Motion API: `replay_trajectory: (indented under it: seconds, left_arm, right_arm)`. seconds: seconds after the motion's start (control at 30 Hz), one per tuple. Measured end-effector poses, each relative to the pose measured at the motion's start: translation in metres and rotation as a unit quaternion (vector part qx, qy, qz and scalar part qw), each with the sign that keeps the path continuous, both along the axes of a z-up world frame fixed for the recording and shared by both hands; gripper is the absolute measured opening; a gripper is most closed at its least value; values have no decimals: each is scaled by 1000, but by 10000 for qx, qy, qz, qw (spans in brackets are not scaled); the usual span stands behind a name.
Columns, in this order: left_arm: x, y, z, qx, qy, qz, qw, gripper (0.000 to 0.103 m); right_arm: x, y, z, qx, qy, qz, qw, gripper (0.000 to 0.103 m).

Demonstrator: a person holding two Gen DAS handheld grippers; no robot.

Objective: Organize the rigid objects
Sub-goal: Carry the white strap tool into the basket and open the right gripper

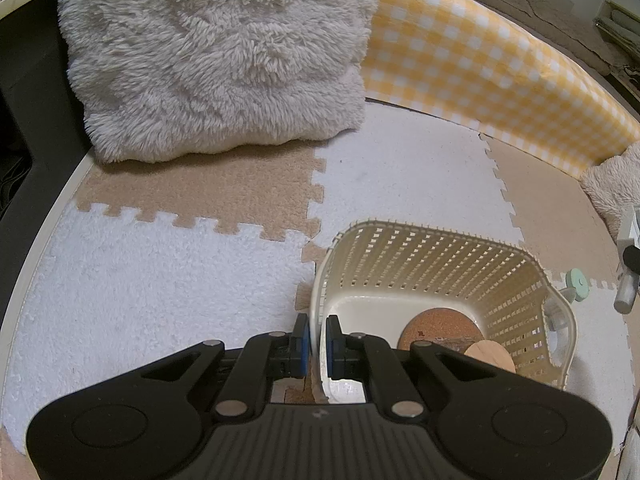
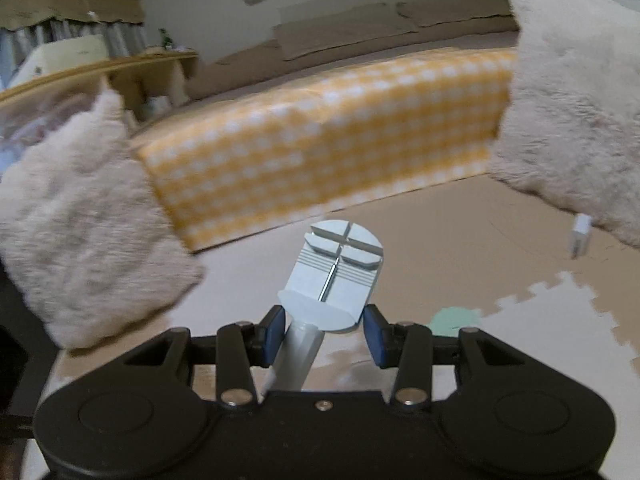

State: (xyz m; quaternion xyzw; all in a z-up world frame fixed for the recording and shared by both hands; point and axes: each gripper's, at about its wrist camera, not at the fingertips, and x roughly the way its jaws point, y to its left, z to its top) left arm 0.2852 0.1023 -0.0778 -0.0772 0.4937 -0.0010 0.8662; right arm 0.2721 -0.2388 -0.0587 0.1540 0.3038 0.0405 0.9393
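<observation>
Left tool (image 1: 317,336) clamped nearly closed; right tool (image 2: 324,334) partly spread, gripping.

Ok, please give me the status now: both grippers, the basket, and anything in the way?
Left gripper shut on basket rim. Right gripper holds pale blue tool, lifted off the mat. Cork coaster and wooden disc in basket. Nothing blocking seen.

left gripper (image 1: 317,344) clamped on near rim of cream perforated plastic basket (image 1: 452,256) (round cork coaster (image 1: 438,326) and pale wooden disc (image 1: 490,354) inside), on beige-and-white puzzle foam mat (image 1: 160,264), before shaggy cream cushion (image 1: 220,56).
</observation>
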Motion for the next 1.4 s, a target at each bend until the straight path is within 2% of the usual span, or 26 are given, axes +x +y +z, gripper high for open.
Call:
replay_trajectory:
  seconds: [0.13,0.27,0.5,1.17,1.4]
  left_arm:
    - [0,0,0,-31,2,10,10000,7]
    - [0,0,0,-34,1,11,10000,7]
    - [1,2,0,-88,7,22,10000,7]
    - [2,9,0,-388,30,134,9992,7]
    - [2,10,0,-424,33,146,9990,7]
  right_arm:
    - [-5,27,4,273,9,401,9988,44]
    - [-9,61,2,290,53,803,9963,44]
    - [-7,112,-20,371,412,1243,9907,44]
    - [0,184,-66,-395,1070,2092,9712,44]
    - [9,192,-74,-429,1243,2185,9669,44]
